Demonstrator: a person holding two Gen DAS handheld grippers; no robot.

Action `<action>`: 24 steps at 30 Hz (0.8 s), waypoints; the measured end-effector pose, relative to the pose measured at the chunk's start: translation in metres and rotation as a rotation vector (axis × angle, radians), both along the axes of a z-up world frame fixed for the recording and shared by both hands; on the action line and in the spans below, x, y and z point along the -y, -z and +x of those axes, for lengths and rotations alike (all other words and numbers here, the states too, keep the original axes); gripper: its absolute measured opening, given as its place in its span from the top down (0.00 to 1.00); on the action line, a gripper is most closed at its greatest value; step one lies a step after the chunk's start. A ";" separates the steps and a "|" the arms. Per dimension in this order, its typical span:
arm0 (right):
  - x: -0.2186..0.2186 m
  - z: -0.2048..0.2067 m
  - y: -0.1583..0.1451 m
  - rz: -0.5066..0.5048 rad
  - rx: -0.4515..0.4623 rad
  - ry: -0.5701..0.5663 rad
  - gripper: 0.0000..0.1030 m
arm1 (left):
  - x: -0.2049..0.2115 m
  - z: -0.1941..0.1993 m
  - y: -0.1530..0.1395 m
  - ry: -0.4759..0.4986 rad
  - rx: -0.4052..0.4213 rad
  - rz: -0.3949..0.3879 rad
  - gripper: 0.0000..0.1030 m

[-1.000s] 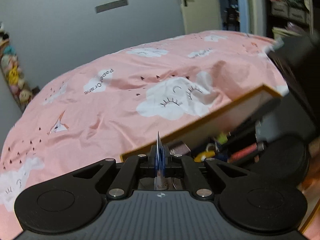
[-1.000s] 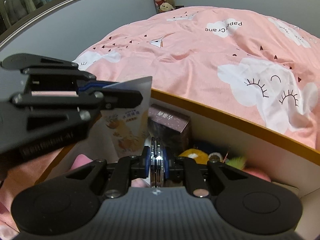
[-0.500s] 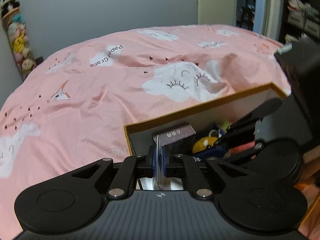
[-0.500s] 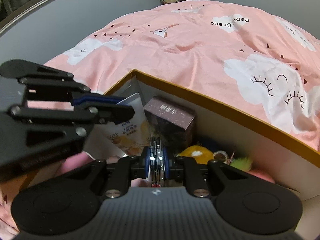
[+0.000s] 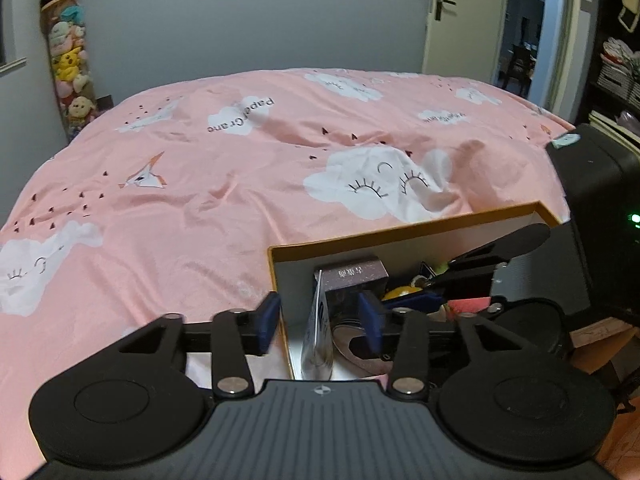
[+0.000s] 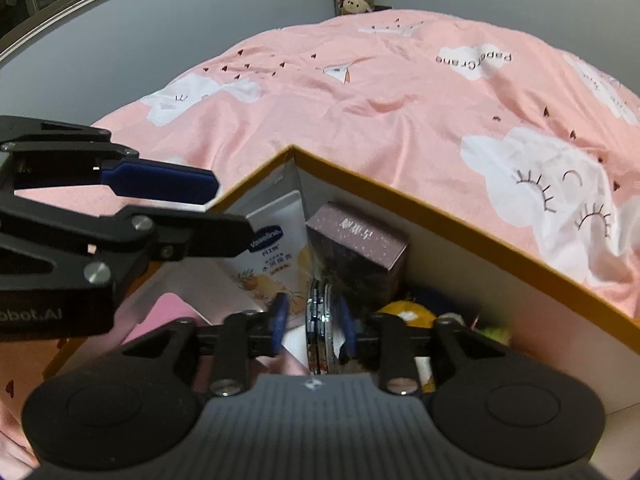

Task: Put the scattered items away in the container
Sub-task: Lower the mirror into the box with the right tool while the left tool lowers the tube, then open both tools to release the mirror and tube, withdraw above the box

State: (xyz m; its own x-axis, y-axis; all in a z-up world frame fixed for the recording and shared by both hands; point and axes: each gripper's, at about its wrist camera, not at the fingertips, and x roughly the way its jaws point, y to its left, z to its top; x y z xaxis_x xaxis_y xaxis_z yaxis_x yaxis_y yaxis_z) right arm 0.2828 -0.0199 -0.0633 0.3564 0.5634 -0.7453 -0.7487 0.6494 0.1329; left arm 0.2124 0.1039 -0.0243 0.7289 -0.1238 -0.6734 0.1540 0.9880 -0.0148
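Both handheld tools are matte black: each has a ribbed housing flanked by 2 round discs, with angular link arms fastened by silver screws. The left gripper (image 5: pixel 320 320) carries dark blue pads (image 5: pixel 267 322) on its fingers and a small round emblem at the housing's centre. The right gripper (image 6: pixel 310 322) has the same blue pads (image 6: pixel 279 320); from its camera, white lettering ending ".AI" shows on the other tool's side.

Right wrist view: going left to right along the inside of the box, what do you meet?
Left gripper, jaws opening → Vaseline tube → purple carton → yellow toy, all inside the orange-rimmed box.
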 end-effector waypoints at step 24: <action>0.082 -0.093 -0.109 0.157 0.291 0.305 0.09 | 0.016 -0.087 -0.069 -0.164 0.237 0.036 0.13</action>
State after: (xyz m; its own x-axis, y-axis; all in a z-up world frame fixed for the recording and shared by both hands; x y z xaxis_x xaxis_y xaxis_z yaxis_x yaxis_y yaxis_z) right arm 0.1902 -0.1015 0.0457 0.7058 0.4987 -0.5031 -0.5473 0.8348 0.0597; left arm 0.1250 0.0879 0.0444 0.8746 0.0293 -0.4840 -0.0125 0.9992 0.0378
